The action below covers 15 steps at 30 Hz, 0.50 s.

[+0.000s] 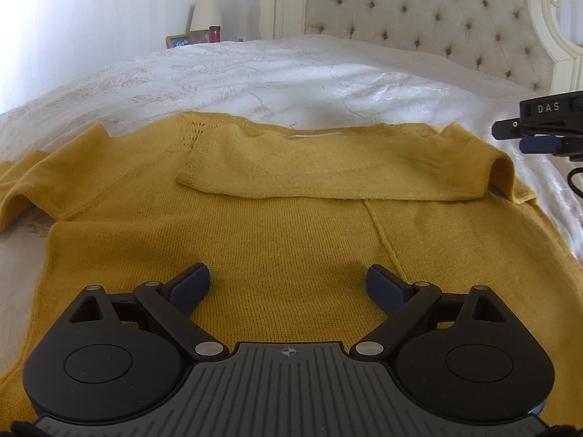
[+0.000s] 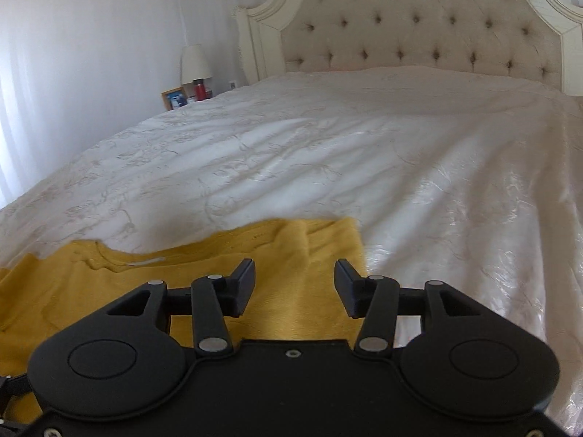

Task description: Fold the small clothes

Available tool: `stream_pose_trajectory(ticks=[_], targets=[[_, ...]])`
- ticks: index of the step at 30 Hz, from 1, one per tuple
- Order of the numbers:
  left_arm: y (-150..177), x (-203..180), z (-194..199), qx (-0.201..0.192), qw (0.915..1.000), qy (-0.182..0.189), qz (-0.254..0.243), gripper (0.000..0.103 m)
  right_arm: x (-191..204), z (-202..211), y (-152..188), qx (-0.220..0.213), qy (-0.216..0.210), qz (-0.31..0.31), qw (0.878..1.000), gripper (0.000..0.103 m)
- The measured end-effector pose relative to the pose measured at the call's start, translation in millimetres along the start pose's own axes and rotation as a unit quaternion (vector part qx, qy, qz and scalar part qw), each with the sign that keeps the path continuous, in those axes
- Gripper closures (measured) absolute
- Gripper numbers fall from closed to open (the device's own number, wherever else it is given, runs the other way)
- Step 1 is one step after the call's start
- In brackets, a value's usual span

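Mustard-yellow knitted sweater lies spread flat on the bed, on its white embroidered bedspread, at the end far from the tufted headboard. One sleeve is folded across the body of the sweater, lying as a band just below the neckline; the other sleeve stretches out sideways off the sweater's body onto the bedspread.

The left gripper hovers low over the lower half of the sweater, its jaws spread wide with bare knit showing between them and nothing held. Whether its fingertips touch the fabric cannot be told.

The right gripper sits over the sweater's edge nearest the folded sleeve's bend, where yellow knit meets white bedspread. Its jaws stand parted, about halfway, with only the cloth beneath visible in the gap and nothing pinched. In the left wrist view this gripper shows at the side of the sweater, beside the bend of the folded sleeve and above the bedspread.

Beyond the sweater, beside the headboard, a nightstand carries a lamp, a red bottle and a small picture frame.
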<state>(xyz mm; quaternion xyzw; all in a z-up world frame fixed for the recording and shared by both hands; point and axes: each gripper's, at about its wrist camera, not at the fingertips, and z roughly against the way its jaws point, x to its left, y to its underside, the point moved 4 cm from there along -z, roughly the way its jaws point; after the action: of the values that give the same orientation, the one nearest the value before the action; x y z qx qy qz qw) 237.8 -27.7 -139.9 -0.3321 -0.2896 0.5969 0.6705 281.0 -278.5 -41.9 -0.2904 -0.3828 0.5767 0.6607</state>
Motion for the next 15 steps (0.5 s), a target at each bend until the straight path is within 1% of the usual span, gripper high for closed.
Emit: stream_pose_trajectory(ticks=[2, 3, 4, 5, 6, 7, 8, 9, 12, 15], targets=[[-3, 1, -1, 0.008, 1.0, 0.002, -0.003, 0.009, -9, -4, -4, -0.002, 0.003, -0.018, 1.0, 0.046], [-5, 1, -2, 0.014, 0.9999, 0.005, -0.004, 0.01, -17, -5, -4, -0.012, -0.001, -0.036, 0.999, 0.044], [-8, 2, -3, 0.021, 0.9997, 0.009, -0.004, 0.01, -22, -4, -4, -0.018, 0.003, -0.052, 0.999, 0.041], [-10, 3, -3, 0.028, 0.9995, 0.011, -0.004, 0.01, -31, -3, -1, -0.022, 0.008, -0.07, 0.997, 0.04], [-14, 5, -2, 0.035, 0.9993, 0.015, -0.004, 0.012, -37, -3, 1, -0.021, 0.01, -0.083, 0.996, 0.04], [-18, 6, 0, 0.036, 0.9992, 0.019, -0.005, 0.017, -41, -5, 2, -0.017, 0.01, -0.092, 0.996, 0.04], [-23, 7, 2, 0.036, 0.9991, 0.022, -0.007, 0.02, -44, -6, 2, -0.014, 0.008, -0.102, 0.995, 0.04], [-29, 7, 4, 0.033, 0.9991, 0.024, -0.01, 0.022, -48, -7, 2, -0.014, 0.008, -0.112, 0.994, 0.04], [-53, 15, 8, 0.01, 0.9998, 0.018, -0.009, 0.022, -55, -7, -2, -0.024, 0.008, -0.134, 0.991, 0.04], [-76, 28, 1, -0.003, 0.9998, 0.01, 0.018, 0.022, -56, -3, -6, -0.031, 0.005, -0.137, 0.99, 0.034]])
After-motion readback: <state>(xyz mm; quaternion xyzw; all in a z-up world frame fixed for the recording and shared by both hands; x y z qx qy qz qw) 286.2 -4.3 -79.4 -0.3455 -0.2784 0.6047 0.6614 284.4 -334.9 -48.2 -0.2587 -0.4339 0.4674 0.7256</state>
